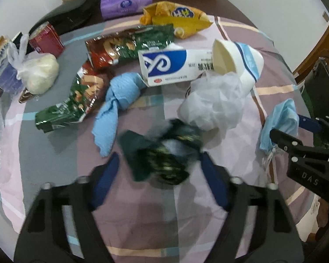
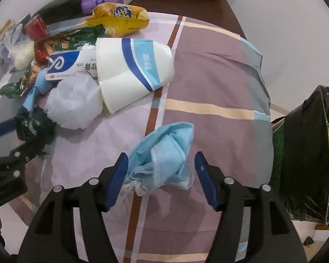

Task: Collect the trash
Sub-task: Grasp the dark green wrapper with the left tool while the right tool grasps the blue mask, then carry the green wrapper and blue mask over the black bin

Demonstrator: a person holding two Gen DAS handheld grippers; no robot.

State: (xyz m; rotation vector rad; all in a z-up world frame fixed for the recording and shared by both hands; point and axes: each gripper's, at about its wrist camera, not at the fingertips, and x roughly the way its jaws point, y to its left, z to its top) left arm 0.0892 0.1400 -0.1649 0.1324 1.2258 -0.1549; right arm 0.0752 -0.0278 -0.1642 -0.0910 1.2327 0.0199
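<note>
I am holding the right claw (image 2: 161,171) wide open around the crumpled blue mask (image 2: 164,153) at lower centre, pads not gripping. Bare cloth is lying to its right up to the table (image 2: 230,13) edge, the black bin bag (image 2: 307,153) beyond. My left claw (image 1: 160,162) is gaping around one blurred dark green wrapper (image 1: 162,153). Two paper cups (image 2: 133,70) are lying upper left.
</note>
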